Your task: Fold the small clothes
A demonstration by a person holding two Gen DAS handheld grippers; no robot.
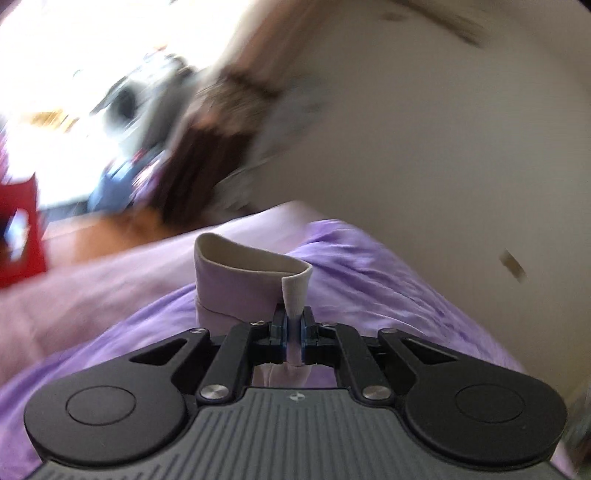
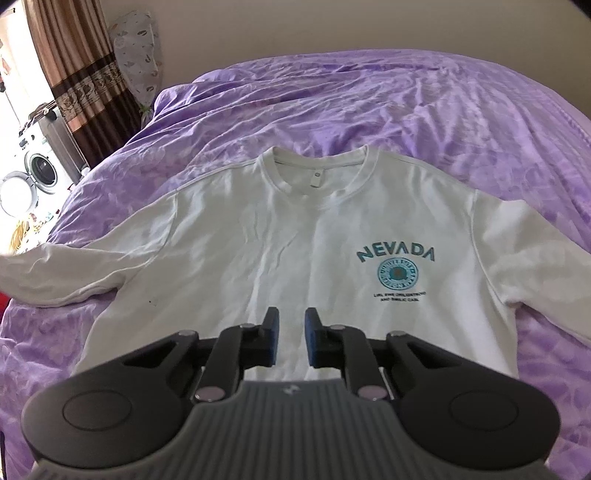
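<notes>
A white long-sleeved shirt (image 2: 280, 236) with a teal "NEVADA" print lies face up and spread flat on the purple bedspread (image 2: 443, 122), collar away from me. My right gripper (image 2: 291, 332) is open and empty, hovering over the shirt's lower middle. In the left wrist view my left gripper (image 1: 294, 328) is shut on a white sleeve cuff (image 1: 255, 280), which stands up in a loop above the jaws. The cuff looks lilac-tinted in this light. The left view is motion-blurred.
A brown patterned curtain (image 2: 74, 62) and a washing machine (image 2: 40, 170) stand at the far left beside the bed. A beige wall (image 2: 332, 26) is behind the bed. A red object (image 1: 18, 236) shows at the left edge of the left wrist view.
</notes>
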